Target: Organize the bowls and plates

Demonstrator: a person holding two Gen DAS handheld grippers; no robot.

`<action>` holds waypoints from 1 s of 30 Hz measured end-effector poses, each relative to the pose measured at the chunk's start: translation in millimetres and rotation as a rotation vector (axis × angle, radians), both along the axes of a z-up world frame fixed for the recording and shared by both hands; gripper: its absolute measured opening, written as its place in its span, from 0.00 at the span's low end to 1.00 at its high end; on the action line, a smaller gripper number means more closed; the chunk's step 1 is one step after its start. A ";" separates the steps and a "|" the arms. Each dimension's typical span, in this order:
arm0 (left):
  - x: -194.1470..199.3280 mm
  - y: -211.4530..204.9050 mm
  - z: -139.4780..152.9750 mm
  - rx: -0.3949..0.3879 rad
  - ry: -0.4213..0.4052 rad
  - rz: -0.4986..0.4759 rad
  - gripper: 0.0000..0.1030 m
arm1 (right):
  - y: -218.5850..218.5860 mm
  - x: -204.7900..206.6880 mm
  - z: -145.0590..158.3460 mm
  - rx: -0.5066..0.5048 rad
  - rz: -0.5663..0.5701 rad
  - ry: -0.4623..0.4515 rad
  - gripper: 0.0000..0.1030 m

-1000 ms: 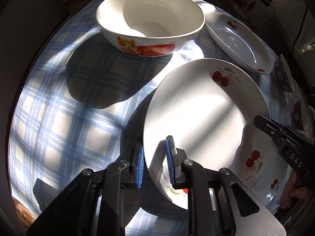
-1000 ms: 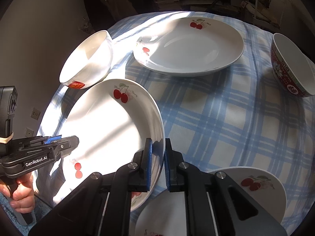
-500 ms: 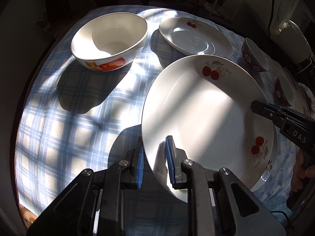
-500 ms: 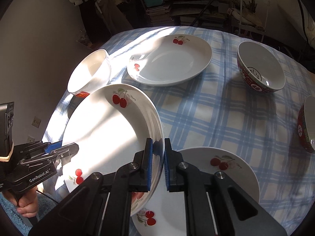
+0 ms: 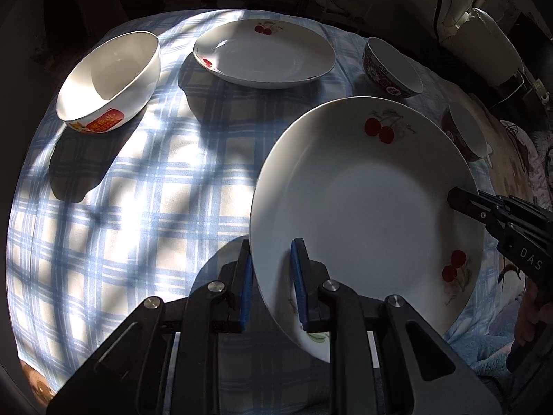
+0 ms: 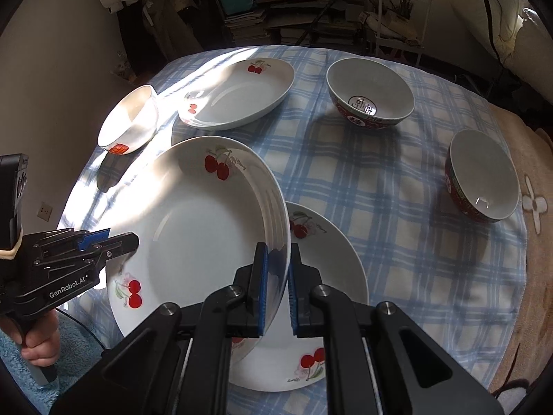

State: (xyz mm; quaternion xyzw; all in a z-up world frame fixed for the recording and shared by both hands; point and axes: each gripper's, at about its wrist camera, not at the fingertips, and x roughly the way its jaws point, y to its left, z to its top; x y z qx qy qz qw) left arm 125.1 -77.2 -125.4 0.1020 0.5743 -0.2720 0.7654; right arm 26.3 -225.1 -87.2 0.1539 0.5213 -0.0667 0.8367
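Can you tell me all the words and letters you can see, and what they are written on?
"GenRobot.AI": on the side of the left gripper.
"DAS": on the body of the right gripper; more letters may be cut off.
"Cherry", faint: beside the cherries on the held plate.
Characters inside the red bowl: too blurred to read.
Red label on the white bowl: too small to read.

I'm in a lived-in home: my table point(image 6: 397, 207) wears a blue checked tablecloth point(image 6: 345, 180), cherry-patterned plates point(image 6: 238, 97) sit out, and stacked books and magazines point(image 6: 249, 27) crowd cluttered shelves behind, beside a wall socket point(image 6: 45, 211)
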 end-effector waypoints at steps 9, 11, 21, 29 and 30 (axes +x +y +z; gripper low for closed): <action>-30.8 -26.7 -8.4 0.022 -0.018 -0.065 0.20 | -22.4 -25.4 -7.7 0.006 -0.086 0.014 0.12; -33.1 -29.9 -13.3 0.043 -0.021 -0.071 0.20 | -23.2 -28.4 -12.8 0.016 -0.101 0.024 0.12; -37.2 -31.0 -35.5 0.106 -0.002 -0.066 0.20 | -9.9 -30.6 -26.7 -0.034 -0.112 0.057 0.12; -39.5 -41.5 -44.2 0.139 -0.018 -0.091 0.20 | -16.5 -30.0 -36.5 -0.016 -0.153 0.081 0.12; -39.8 -42.1 -45.1 0.141 -0.018 -0.094 0.20 | -17.2 -29.5 -38.0 -0.016 -0.160 0.085 0.12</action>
